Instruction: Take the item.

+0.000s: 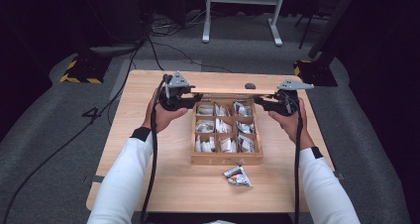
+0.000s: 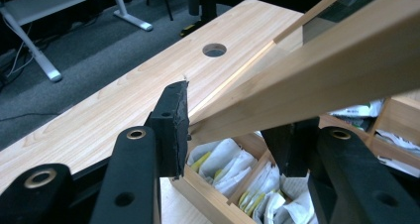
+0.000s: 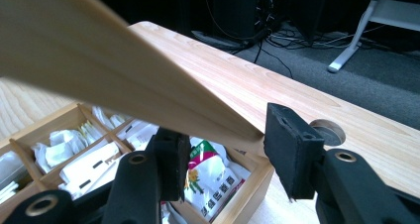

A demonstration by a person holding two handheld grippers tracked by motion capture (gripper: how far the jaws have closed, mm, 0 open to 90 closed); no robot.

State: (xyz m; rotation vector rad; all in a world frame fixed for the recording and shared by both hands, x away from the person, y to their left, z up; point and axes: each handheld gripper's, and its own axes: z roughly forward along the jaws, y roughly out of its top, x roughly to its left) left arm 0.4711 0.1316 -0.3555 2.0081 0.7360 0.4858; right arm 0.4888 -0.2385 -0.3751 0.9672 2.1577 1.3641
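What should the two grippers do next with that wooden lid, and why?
Probably lower the lid a little, both ends together. The left gripper and right gripper each pinch one end, and it hangs raised and tilted over the open box of packets, so an even move should keep it level.

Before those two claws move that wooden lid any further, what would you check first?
1. Left gripper clamped on the lid: ok, a corner sits between its jaws.
2. Right gripper clamped on the opposite corner: ok.
3. Lid level: ok in the high view.
4. Packets inside the box, below the rim: cannot tell.
5. Loose packet clear of the box: ok, it lies apart in front.
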